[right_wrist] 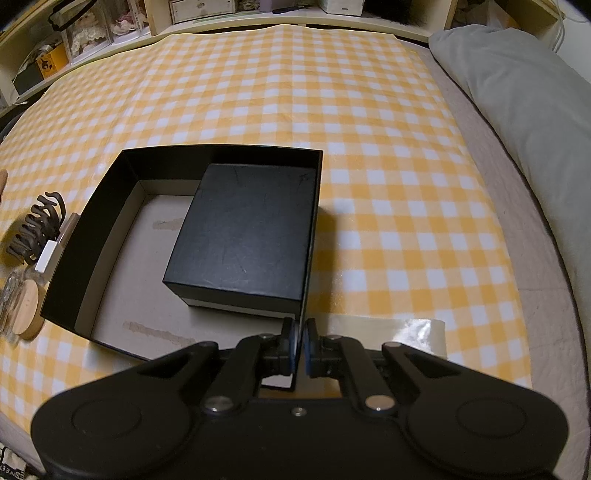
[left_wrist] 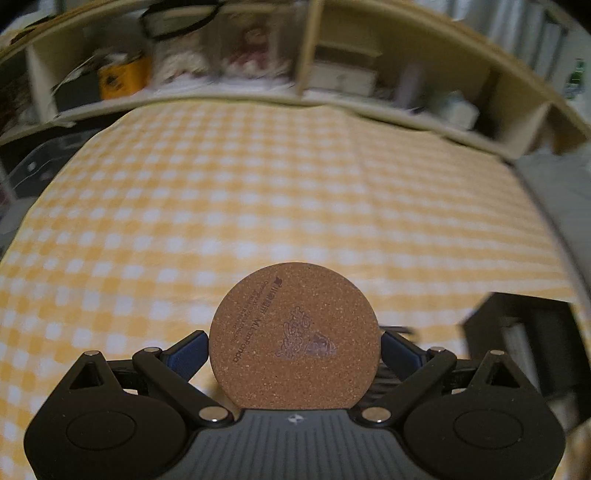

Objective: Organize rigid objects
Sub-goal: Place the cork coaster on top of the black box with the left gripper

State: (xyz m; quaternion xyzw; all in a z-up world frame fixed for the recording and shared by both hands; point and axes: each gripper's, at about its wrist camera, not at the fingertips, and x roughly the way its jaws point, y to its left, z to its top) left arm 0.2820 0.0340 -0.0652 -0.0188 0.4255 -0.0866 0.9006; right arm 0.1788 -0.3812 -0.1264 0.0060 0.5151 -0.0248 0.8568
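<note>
In the left wrist view a round cork coaster (left_wrist: 293,336) with a printed drawing stands on edge between my left gripper's blue pads (left_wrist: 184,356); the left gripper (left_wrist: 293,354) is shut on it, above the yellow checked cloth. In the right wrist view my right gripper (right_wrist: 300,347) is shut on the near right wall (right_wrist: 309,254) of the open black box. A smaller closed black box (right_wrist: 243,236) sits inside it at the right side. The big box's bare cardboard floor (right_wrist: 136,280) shows to the left.
Left of the big box lie a dark claw hair clip (right_wrist: 35,229), a small white-capped bottle (right_wrist: 46,258) and a wooden-lidded jar (right_wrist: 26,314). A grey pillow (right_wrist: 517,96) lies at the right. Shelves (right_wrist: 184,14) with clutter run along the back. Clear tape (right_wrist: 413,332) sticks on the cloth.
</note>
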